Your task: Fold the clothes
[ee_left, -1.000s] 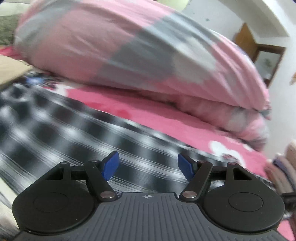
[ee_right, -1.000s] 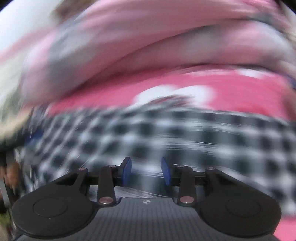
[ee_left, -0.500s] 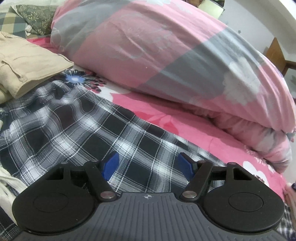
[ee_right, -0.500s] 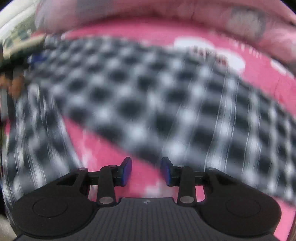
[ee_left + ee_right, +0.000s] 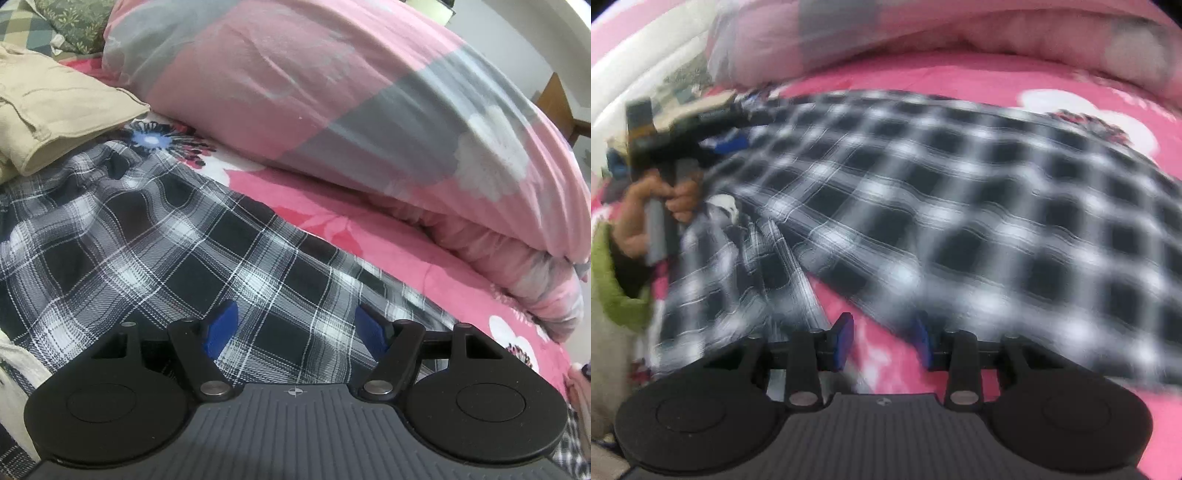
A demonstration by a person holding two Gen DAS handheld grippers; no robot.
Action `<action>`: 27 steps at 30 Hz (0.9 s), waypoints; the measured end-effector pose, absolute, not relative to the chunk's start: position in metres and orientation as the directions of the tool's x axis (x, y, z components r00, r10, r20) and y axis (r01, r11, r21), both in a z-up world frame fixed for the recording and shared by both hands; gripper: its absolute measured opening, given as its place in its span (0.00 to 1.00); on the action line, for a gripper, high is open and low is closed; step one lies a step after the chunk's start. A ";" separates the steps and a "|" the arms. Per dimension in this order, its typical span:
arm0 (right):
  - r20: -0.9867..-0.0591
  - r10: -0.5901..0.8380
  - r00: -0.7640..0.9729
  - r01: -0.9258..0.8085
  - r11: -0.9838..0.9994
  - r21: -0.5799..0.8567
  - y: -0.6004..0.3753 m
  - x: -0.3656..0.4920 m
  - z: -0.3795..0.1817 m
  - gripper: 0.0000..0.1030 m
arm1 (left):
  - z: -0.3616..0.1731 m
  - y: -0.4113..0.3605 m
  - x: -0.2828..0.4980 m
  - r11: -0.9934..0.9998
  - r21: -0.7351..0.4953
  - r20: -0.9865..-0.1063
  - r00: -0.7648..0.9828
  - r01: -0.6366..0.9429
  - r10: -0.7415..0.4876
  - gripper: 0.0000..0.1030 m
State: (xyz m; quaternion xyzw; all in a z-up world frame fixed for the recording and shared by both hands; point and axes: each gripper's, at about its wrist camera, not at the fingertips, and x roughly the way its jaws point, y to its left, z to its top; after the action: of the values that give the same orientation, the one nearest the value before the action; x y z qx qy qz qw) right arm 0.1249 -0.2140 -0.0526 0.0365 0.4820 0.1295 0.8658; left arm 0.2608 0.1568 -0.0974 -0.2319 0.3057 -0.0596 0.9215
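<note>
Black-and-white plaid shirt lies spread on the pink floral bed sheet, rumpled at the left end. Left wrist view: left hand-held gripper sits low over the shirt, blue pads spread wide, nothing between them, plaid cloth visible in the gap. Folded beige garment lies just beside the shirt's top left corner. Big pink-and-grey quilt is piled behind, along the far side of the bed. Green leaf-print pillow at top left.

Right wrist view, heavily blurred: same plaid shirt fills the middle, one sleeve or flap trailing down to the lower left. Right hand-held gripper hangs just off the shirt's near edge, over bare pink bed sheet; blue pads partly apart, nothing pinched. At left, the person's hand in a green sleeve grips the handle of the left hand-held gripper, which sits over the shirt's far left end.
</note>
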 end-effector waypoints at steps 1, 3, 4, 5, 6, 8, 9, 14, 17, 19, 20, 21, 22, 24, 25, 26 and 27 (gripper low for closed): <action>-0.811 0.237 0.534 -0.160 0.971 0.179 -0.226 0.125 -0.044 0.37 | -0.097 0.156 0.260 0.886 -0.463 -0.535 0.807 -0.032 -0.250 0.68; -0.765 0.138 0.629 -0.078 0.990 0.115 -0.254 0.135 -0.037 0.37 | -0.098 0.156 0.259 0.886 -0.463 -0.531 0.810 -0.033 -0.247 0.68; -0.753 0.080 0.653 -0.027 0.996 0.082 -0.268 0.141 -0.041 0.37 | -0.098 0.156 0.259 0.884 -0.465 -0.528 0.812 -0.033 -0.248 0.68; -0.769 0.034 0.638 0.015 0.998 0.056 -0.283 0.141 -0.054 0.37 | -0.098 0.157 0.258 0.882 -0.469 -0.526 0.813 -0.034 -0.249 0.68; -0.789 -0.008 0.614 0.054 0.998 0.031 -0.297 0.140 -0.067 0.37 | -0.099 0.158 0.258 0.880 -0.473 -0.524 0.814 -0.034 -0.250 0.68; -0.806 -0.041 0.590 0.109 0.994 0.030 -0.326 0.125 -0.089 0.37 | -0.099 0.159 0.259 0.878 -0.477 -0.525 0.814 -0.037 -0.251 0.68; -0.793 -0.007 0.609 0.116 0.990 0.081 -0.339 0.103 -0.089 0.37 | -0.099 0.159 0.260 0.878 -0.477 -0.526 0.813 -0.039 -0.250 0.68; -0.778 0.016 0.628 0.199 0.963 0.181 -0.381 0.055 -0.063 0.37 | -0.099 0.154 0.262 0.891 -0.453 -0.532 0.813 -0.039 -0.235 0.69; -0.702 -0.108 0.704 0.257 0.960 0.110 -0.414 0.080 -0.053 0.37 | -0.100 0.157 0.262 0.886 -0.462 -0.527 0.816 -0.038 -0.239 0.69; -0.684 -0.167 0.710 0.324 0.940 0.106 -0.447 0.096 -0.066 0.37 | -0.100 0.159 0.262 0.881 -0.471 -0.523 0.817 -0.039 -0.244 0.69; -0.705 -0.184 0.685 0.370 0.921 0.119 -0.457 0.099 -0.077 0.37 | -0.100 0.159 0.263 0.880 -0.474 -0.522 0.817 -0.039 -0.245 0.69; -0.738 -0.195 0.646 0.418 0.899 0.129 -0.468 0.095 -0.090 0.37 | -0.100 0.159 0.263 0.880 -0.473 -0.523 0.816 -0.039 -0.245 0.69; -0.757 -0.196 0.624 0.446 0.884 0.138 -0.477 0.079 -0.101 0.37 | -0.100 0.159 0.263 0.881 -0.471 -0.524 0.816 -0.039 -0.244 0.69; -0.715 -0.198 0.670 0.451 0.874 0.180 -0.479 0.028 -0.104 0.37 | -0.100 0.158 0.263 0.884 -0.465 -0.525 0.816 -0.038 -0.242 0.69; -0.711 -0.210 0.671 0.465 0.866 0.184 -0.470 0.007 -0.098 0.37 | -0.100 0.157 0.263 0.885 -0.464 -0.526 0.816 -0.037 -0.241 0.70; -0.712 -0.227 0.664 0.488 0.854 0.183 -0.463 -0.016 -0.092 0.38 | -0.100 0.157 0.262 0.886 -0.463 -0.525 0.816 -0.037 -0.241 0.70; -0.714 -0.245 0.656 0.511 0.840 0.181 -0.456 -0.039 -0.085 0.38 | -0.100 0.157 0.262 0.886 -0.462 -0.524 0.817 -0.036 -0.240 0.70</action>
State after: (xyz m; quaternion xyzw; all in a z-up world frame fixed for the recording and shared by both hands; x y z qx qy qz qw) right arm -0.0390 -0.4560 -0.0855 0.1868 0.3563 -0.2122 0.8906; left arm 0.2619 0.1569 -0.1000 -0.2324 0.2973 -0.0550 0.9244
